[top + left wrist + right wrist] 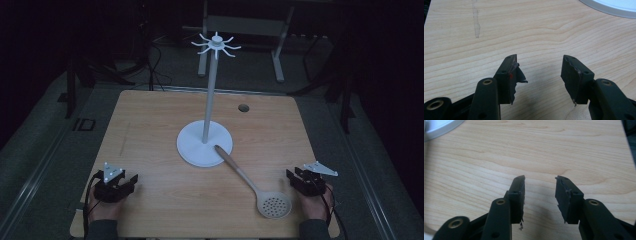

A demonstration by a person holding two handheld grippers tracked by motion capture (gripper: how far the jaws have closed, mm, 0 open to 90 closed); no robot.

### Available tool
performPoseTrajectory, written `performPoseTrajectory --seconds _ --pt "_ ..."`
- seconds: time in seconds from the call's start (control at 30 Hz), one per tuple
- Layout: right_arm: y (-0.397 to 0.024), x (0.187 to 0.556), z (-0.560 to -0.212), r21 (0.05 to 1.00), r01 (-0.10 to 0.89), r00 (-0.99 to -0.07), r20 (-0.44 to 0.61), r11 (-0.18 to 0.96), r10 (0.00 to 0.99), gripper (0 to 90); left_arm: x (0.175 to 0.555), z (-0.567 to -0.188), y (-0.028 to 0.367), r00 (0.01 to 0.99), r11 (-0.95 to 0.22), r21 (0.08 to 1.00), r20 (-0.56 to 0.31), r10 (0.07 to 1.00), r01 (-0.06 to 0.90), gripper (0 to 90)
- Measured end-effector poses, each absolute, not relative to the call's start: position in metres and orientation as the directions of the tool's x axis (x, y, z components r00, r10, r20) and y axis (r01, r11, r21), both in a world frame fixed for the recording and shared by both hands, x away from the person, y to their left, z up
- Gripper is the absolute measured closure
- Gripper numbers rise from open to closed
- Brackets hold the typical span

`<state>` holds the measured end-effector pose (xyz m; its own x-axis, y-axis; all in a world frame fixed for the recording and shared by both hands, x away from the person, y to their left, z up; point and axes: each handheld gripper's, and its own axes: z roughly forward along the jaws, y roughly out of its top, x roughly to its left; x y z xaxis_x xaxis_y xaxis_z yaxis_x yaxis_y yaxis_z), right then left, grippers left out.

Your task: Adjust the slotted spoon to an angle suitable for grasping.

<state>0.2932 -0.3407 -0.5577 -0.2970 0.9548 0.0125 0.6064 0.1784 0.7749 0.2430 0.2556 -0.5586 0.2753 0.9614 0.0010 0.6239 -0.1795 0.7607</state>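
Dark room all around, and we've got a light wooden table (150, 125) sitting in the middle of it. Our left gripper (131, 178) rests near the front left corner with its jaws spread apart, nothing between them but bare wood grain, and the frayed pads (571, 77) show up clearly in the left gripper view. Ahead of those fingers and off to their right we see the edge of the white stand base (609, 6). Our right gripper (293, 175) sits at the front right, jaws apart too and holding nothing. Just inward of its fingertips lies a wooden slotted spoon (252, 185), perforated bowl closest to that gripper, handle running away from it up onto the round base. From the base a white stand (210, 90) rises straight up, topped with a ring of curved hooks (216, 45), well ahead of both sets of fingers.
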Motion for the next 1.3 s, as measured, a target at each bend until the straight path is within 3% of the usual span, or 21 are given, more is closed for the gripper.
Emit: performPoseTrajectory --seconds 0.57,0.67,1.3 --pt "-0.323 0.28 -0.531 0.781 0.582 -0.299 -0.051 0.225 0.953 70.2 0.241 -0.556 0.257 0.266 -0.18 0.776 0.016 0.964 0.605 47.2" --pt "-0.319 0.277 -0.526 0.77 0.59 -0.308 -0.061 0.241 0.949 75.6 0.242 -0.556 0.257 0.26 -0.175 0.776 0.014 0.966 0.607 47.0" --pt "-0.294 0.273 -0.494 0.749 0.584 -0.387 -0.081 0.312 0.919 73.7 0.238 -0.553 0.254 0.285 -0.192 0.799 0.028 0.958 0.57 45.0"
